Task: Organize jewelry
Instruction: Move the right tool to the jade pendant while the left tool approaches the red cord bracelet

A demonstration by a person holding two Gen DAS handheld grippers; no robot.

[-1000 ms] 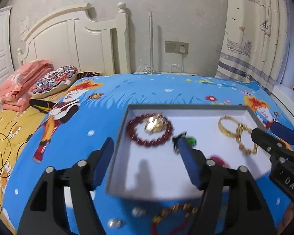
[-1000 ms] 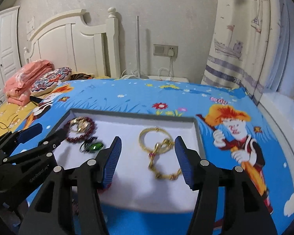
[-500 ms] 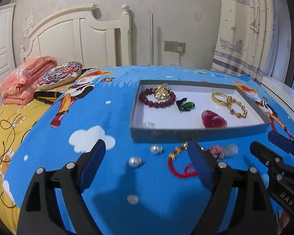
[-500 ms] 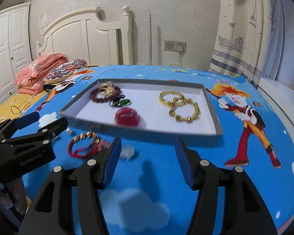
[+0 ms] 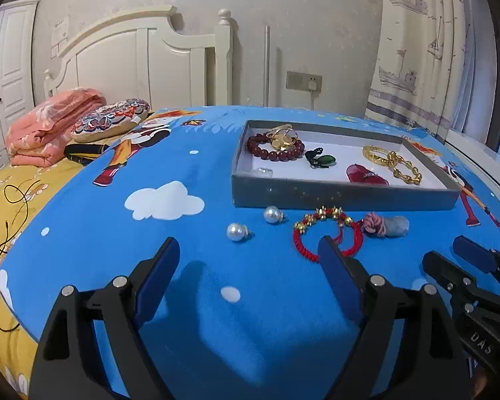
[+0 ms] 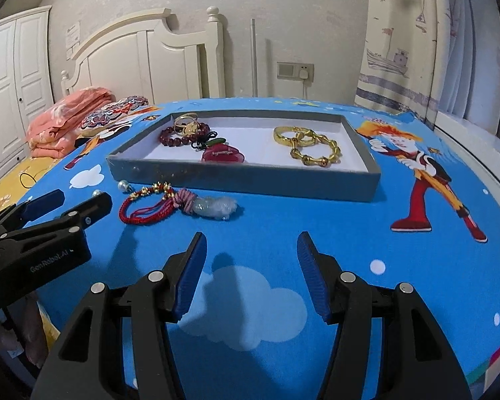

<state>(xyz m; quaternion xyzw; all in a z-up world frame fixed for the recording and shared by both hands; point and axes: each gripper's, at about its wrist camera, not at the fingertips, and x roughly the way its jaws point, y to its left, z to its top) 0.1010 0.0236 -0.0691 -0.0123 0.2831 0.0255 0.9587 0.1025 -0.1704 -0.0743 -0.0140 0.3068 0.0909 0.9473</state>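
A grey tray (image 5: 343, 196) (image 6: 243, 180) with a white floor sits on the blue bedspread. It holds a dark red bead bracelet (image 5: 273, 149), a green pendant (image 5: 326, 160), a red stone piece (image 5: 365, 175) and gold bangles (image 5: 391, 164) (image 6: 311, 145). In front of the tray lie two pearl earrings (image 5: 236, 232), a red cord bracelet with gold beads (image 5: 326, 230) (image 6: 146, 201) and a pale jade pendant on a pink knot (image 5: 386, 225) (image 6: 213, 206). My left gripper (image 5: 246, 266) is open and empty, just short of them. My right gripper (image 6: 250, 253) is open and empty, right of the pendant.
A folded pink blanket (image 5: 50, 123) and a patterned cushion (image 5: 111, 120) lie by the white headboard (image 5: 140, 56). A black cable (image 5: 13, 200) lies on the yellow sheet at left. A curtain (image 5: 426, 50) hangs at right. The bed edge drops off at right.
Both grippers have pulled back from over the tray toward me and lowered. The loose jewelry in front of the tray has come into view. Both stay open.
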